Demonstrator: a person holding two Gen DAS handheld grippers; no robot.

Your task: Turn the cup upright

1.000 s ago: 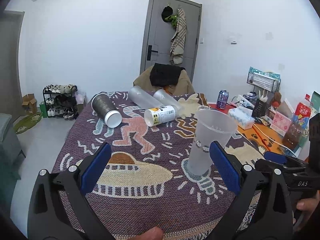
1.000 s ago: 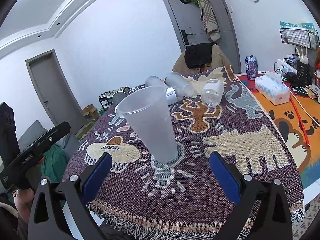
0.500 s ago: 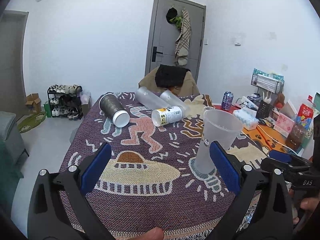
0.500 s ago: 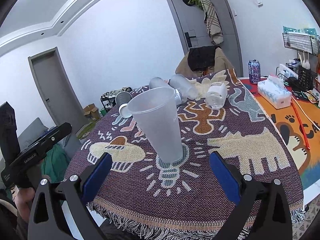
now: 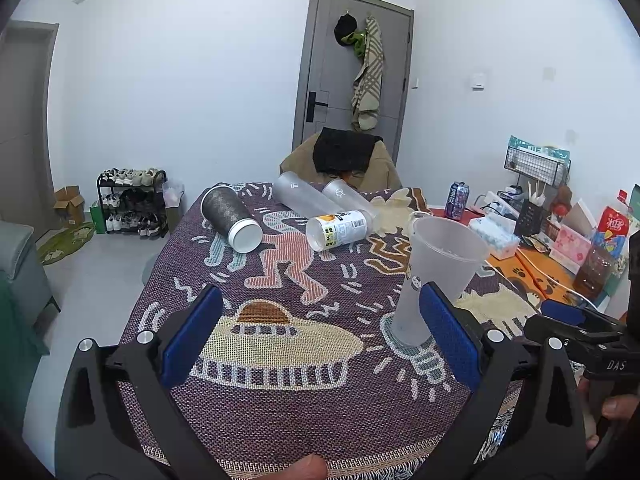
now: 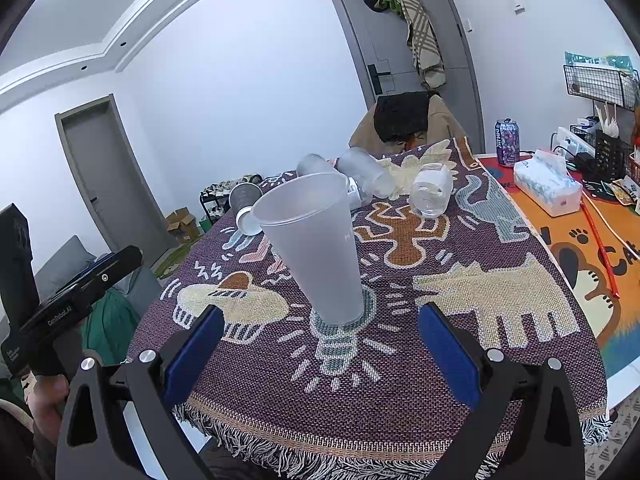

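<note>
Frosted cup (image 6: 320, 248) stood upright on the bench (image 6: 500, 380); both the left tool (image 5: 320, 340) and right tool (image 6: 320, 344) gaped wide, holding nothing.

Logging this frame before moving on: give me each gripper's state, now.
Left gripper: open, holding nothing.
Right gripper: open, holding nothing; the frosted cup stands upright on the cloth beyond it.
</note>
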